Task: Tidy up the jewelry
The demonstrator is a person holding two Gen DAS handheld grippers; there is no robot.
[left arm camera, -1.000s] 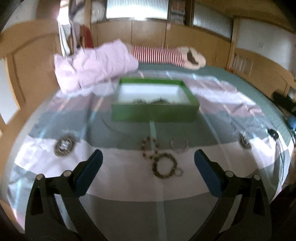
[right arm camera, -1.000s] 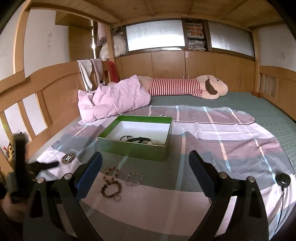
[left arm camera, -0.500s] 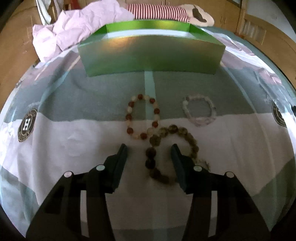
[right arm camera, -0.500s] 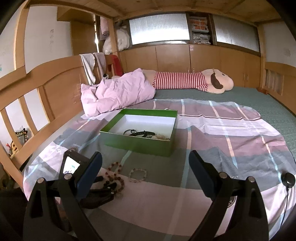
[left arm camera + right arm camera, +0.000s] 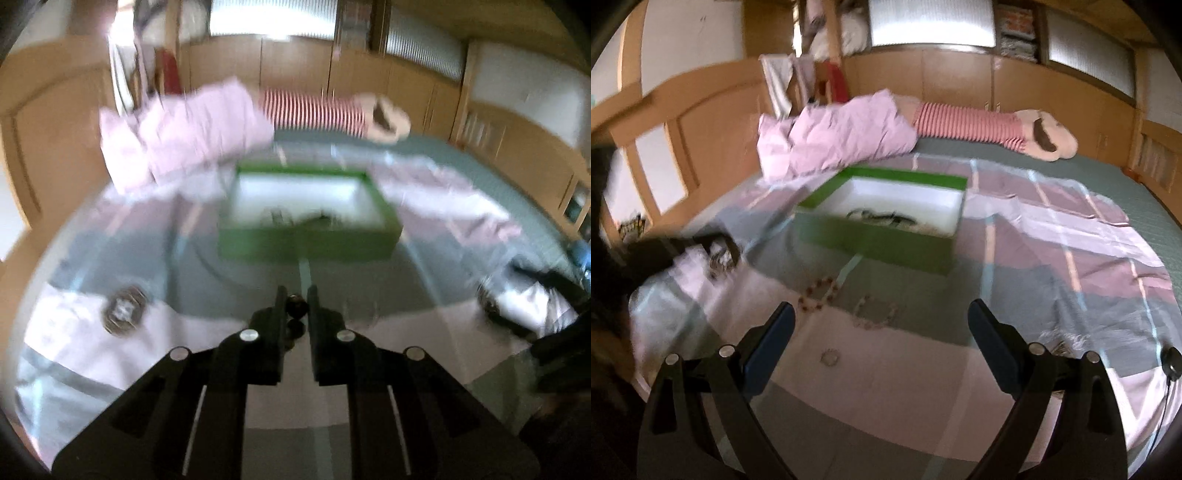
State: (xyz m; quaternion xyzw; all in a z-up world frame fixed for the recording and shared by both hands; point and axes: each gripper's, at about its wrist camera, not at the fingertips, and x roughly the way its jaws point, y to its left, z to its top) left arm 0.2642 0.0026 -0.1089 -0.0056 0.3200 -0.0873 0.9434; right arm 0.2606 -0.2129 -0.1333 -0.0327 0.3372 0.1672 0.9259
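Nearest our left wrist camera, the left gripper (image 5: 296,308) is clenched on a dark beaded bracelet (image 5: 296,309), its two fingers pinched together with only a bead or two showing between them; the rest of the strand is hidden behind the fingers. We hold it above the striped bedspread (image 5: 184,332), short of the green box (image 5: 306,247), whose near wall faces us. Our right gripper (image 5: 881,334) is released, jaws spread wide over the bedspread (image 5: 923,387). Between its fingers we see a small ring (image 5: 830,357) on the pale stripe, then a pale bracelet (image 5: 873,314) and, just left of it, a reddish bead bracelet (image 5: 818,293), both blurred. Beyond them the green box (image 5: 871,240) sits open, with dark pieces (image 5: 882,218) lying against its near inner wall; we cannot make out what they are. Left of the box a dark shape (image 5: 665,251) reaches in, smeared by motion. Farther on lie a pink duvet (image 5: 834,136) and a striped plush toy (image 5: 993,127), then wooden cabinets (image 5: 956,77). Open bedspread stretches right of the box.
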